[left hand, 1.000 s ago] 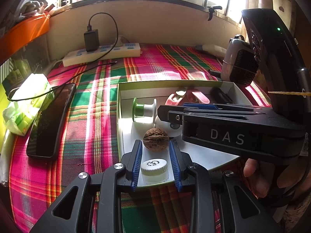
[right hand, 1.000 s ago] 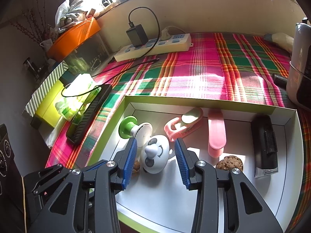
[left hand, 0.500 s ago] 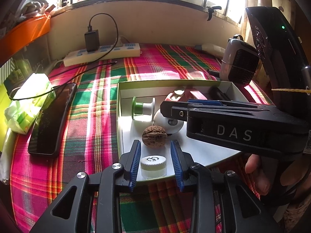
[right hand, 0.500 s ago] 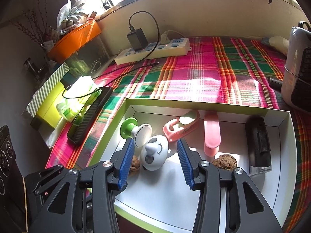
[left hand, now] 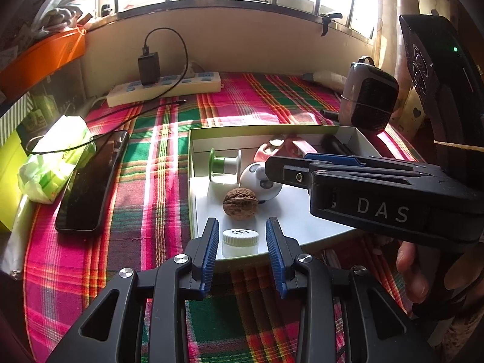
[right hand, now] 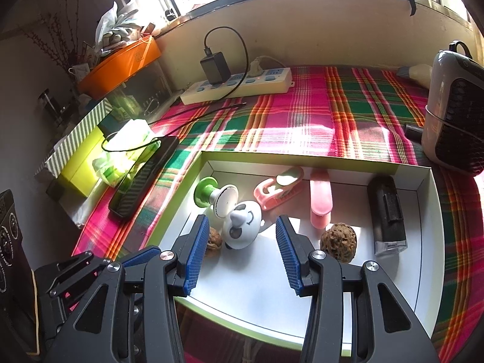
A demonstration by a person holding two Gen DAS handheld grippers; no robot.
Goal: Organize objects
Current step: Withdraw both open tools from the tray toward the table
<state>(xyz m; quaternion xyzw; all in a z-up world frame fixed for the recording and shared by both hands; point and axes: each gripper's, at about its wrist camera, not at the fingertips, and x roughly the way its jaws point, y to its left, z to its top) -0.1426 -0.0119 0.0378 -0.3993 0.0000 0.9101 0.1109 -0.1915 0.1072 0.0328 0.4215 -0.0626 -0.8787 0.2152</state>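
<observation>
With both grippers spread, lift the left gripper (left hand: 242, 236) straight off the white cap (left hand: 240, 242) (jaws clear) without nudging the walnut (left hand: 240, 204).

Black fingers (left hand: 208, 251), blue ribbed pads, silver screws

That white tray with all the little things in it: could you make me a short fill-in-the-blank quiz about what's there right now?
1. The white tray rests on a plaid ____.
2. The white bottle cap sits between the left gripper's blue ____, untouched.
3. The round white toy has a ____ face.
4. The number of walnuts in the tray is ____.

Missing words: tablecloth; fingers; panda; two
</observation>
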